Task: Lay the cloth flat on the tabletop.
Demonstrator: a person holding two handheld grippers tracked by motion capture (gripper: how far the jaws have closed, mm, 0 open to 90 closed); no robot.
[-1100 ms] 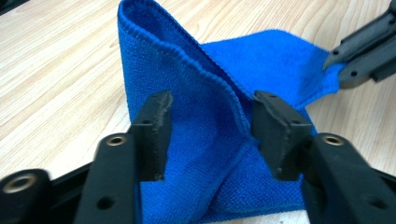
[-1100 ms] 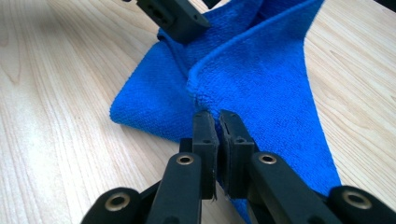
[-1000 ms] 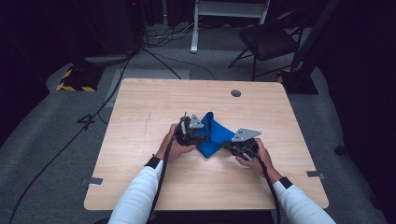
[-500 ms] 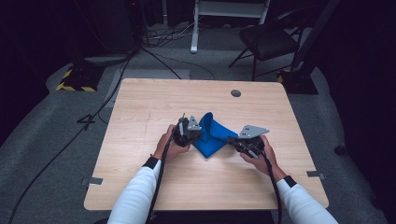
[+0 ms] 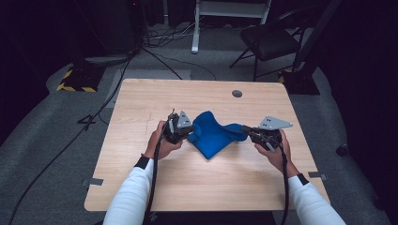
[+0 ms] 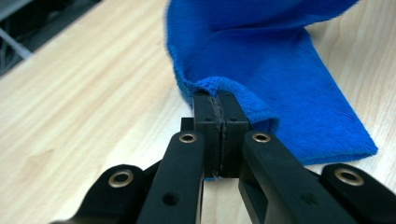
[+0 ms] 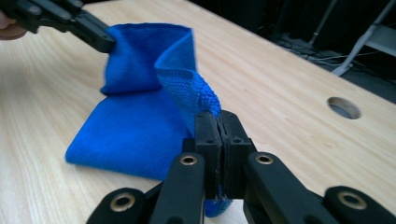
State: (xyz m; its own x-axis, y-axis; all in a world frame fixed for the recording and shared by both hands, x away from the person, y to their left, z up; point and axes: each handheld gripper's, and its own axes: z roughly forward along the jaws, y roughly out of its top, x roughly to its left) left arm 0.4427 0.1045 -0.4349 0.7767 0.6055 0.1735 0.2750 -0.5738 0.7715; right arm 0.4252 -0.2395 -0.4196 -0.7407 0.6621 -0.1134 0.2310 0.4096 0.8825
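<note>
cloth: blue cloth (image 5: 213,136) sits mid-table, partly folded – the bulk lies flat on the wooden table (image 5: 155,101), two upper corners are pulled up off it

left gripper: left gripper (image 5: 187,133) is clenched on the cloth's left corner; in the left gripper view the pads are pressed together with the hem (image 6: 219,86) pinched right at the tips, and they've just been closing onto it

right gripper: right gripper (image 5: 245,129) is clamped tight on the cloth's right corner – the right gripper view has a thick bunched fold (image 7: 198,95) rising out of the shut pads

landmark: everything here is relative to the cloth; the round cable hole (image 5: 237,93) is beyond it toward the far edge, well apart

step in hand: looks to me like spreading or unfolding the cloth, with both corners gripped and drawn apart

doing it well: I'd pull both corners outward evenly and keep them level with each other, so the top edge goes taut without twisting

watch out: the left grip is only on the hem, so a sharp tug could slip it out – slow, steady tension is probably safer

also: lift enough that the lower layer peels free of the table rather than dragging along it, otherwise I'd guess the fold just travels with it

progress: early, I reckon, since the lower part is still doubled over on the table
</note>
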